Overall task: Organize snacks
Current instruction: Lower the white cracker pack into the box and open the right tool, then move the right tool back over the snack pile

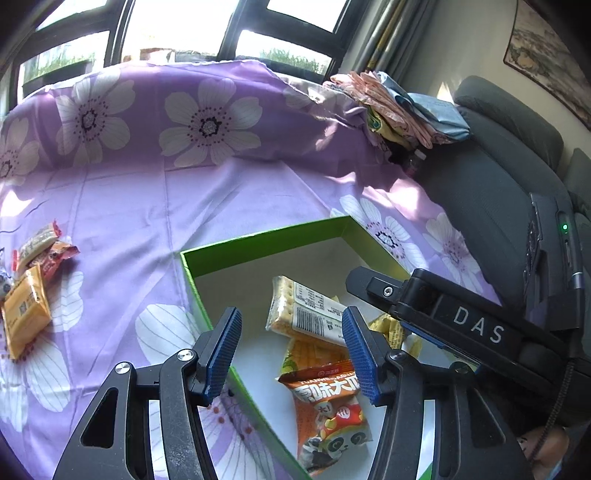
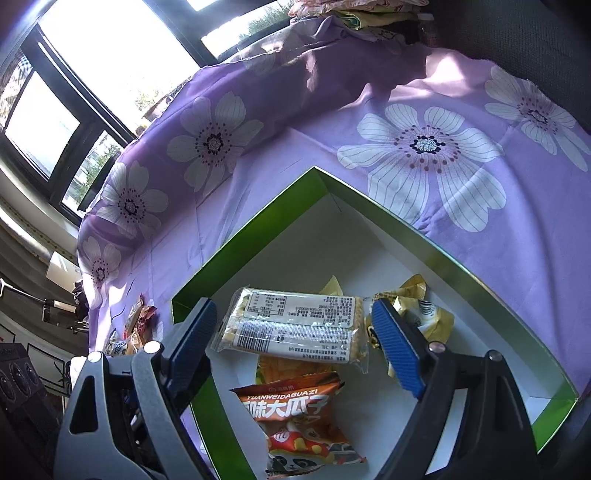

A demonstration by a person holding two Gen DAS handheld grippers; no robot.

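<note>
A green box [image 1: 258,236] [image 2: 258,214] with a white floor lies on the purple flowered cloth. Inside are a cracker pack [image 1: 306,314] [image 2: 291,328], an orange panda snack bag [image 1: 328,410] [image 2: 299,421], a yellow pack under them [image 1: 314,354] and gold-wrapped sweets [image 2: 424,310]. My left gripper [image 1: 291,350] is open and empty above the box's left part. My right gripper [image 2: 295,347] is open and empty above the cracker pack; its body shows in the left wrist view [image 1: 461,321]. Loose snacks [image 1: 29,291] [image 2: 136,325] lie on the cloth to the left.
The cloth [image 1: 166,192] rises over a backrest at the rear. Folded fabrics [image 1: 399,107] are piled at the back right. A grey seat [image 1: 498,166] is to the right. Windows [image 1: 184,29] are behind.
</note>
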